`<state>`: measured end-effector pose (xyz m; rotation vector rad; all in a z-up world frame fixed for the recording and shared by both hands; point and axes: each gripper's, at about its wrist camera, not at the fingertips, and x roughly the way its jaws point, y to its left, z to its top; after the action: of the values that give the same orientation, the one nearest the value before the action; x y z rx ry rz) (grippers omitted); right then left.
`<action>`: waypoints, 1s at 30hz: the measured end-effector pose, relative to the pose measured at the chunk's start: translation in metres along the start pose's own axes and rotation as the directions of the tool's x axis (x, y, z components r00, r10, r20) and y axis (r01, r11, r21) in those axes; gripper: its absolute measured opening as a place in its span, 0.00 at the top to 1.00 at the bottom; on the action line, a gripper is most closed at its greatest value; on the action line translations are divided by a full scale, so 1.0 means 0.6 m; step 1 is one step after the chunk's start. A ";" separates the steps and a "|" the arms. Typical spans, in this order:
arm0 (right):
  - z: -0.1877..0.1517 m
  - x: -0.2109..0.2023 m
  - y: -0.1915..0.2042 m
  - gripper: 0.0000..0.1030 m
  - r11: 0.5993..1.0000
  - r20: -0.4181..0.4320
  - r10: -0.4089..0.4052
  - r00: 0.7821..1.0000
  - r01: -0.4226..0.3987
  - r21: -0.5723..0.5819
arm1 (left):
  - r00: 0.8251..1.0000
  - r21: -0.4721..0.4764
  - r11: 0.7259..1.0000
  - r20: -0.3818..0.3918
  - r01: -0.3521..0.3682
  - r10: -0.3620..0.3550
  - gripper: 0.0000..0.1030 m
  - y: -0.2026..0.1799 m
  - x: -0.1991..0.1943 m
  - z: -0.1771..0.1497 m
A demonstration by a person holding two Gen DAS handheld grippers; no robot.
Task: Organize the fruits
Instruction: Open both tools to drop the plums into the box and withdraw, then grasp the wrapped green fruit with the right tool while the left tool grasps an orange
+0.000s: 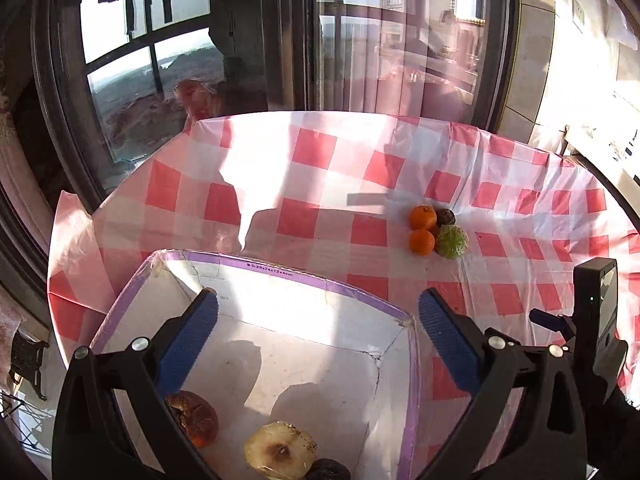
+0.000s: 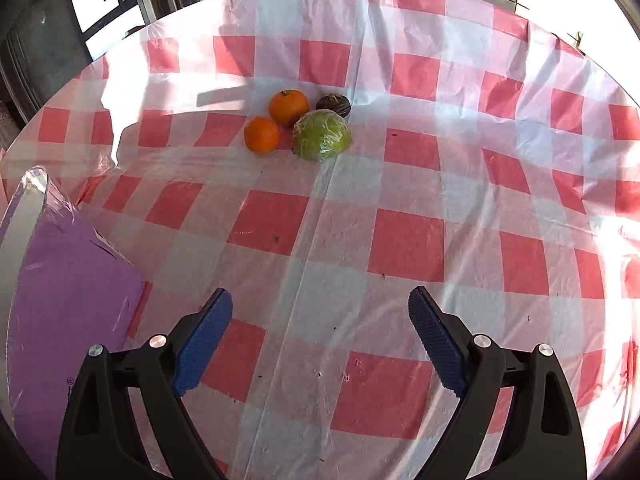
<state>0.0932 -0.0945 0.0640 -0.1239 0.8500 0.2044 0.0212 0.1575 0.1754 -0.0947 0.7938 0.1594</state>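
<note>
Fruits are sitting in two places: a purple-rimmed box [image 1: 280, 360] is holding a browned orange one [image 1: 194, 420], a pale half [image 1: 280, 454] lying cut face up, and a dark one [image 1: 330, 471] cut off by the frame edge. On the checked cloth [image 2: 400, 248], well apart from the box, a wrapped green fruit [image 2: 322, 135], two oranges [image 2: 289, 107] [image 2: 261, 134] and a small dark fruit [image 2: 333, 106] are clustering, its kind hard to make out. Left tongs [image 1: 318, 312], hovering over the box, and right tongs [image 2: 320, 308], over bare cloth, are both gaping wide, gripping nothing.

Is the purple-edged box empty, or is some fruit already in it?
Not empty. The left wrist view shows the box holding a browned orange fruit, a cut pale half and a dark fruit.
</note>
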 end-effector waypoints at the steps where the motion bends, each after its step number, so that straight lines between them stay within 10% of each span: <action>1: 0.010 0.015 -0.007 0.16 1.000 -0.003 0.002 1.000 -0.002 -0.007 | 1.000 -0.022 1.000 -0.004 -0.003 0.002 0.02 -0.015 0.011 0.008; 18: 0.199 0.193 -0.008 0.16 0.965 0.034 0.130 0.991 -0.119 -0.233 | 0.993 0.116 0.991 -0.093 -0.061 0.072 0.02 -0.191 0.170 0.051; 24: 0.206 0.197 -0.008 0.41 0.929 0.049 0.176 0.983 -0.149 -0.338 | 0.984 0.155 0.986 -0.155 -0.063 0.087 0.02 -0.216 0.218 0.048; 30: 0.168 0.166 -0.072 0.43 0.953 0.074 0.172 0.982 -0.147 -0.265 | 0.976 0.130 0.989 -0.191 -0.076 0.100 0.02 -0.244 0.281 0.052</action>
<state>0.2410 -0.1047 0.0559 -0.2877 0.7345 0.4707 0.1853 0.0362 0.0801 0.0410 1.0047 0.1871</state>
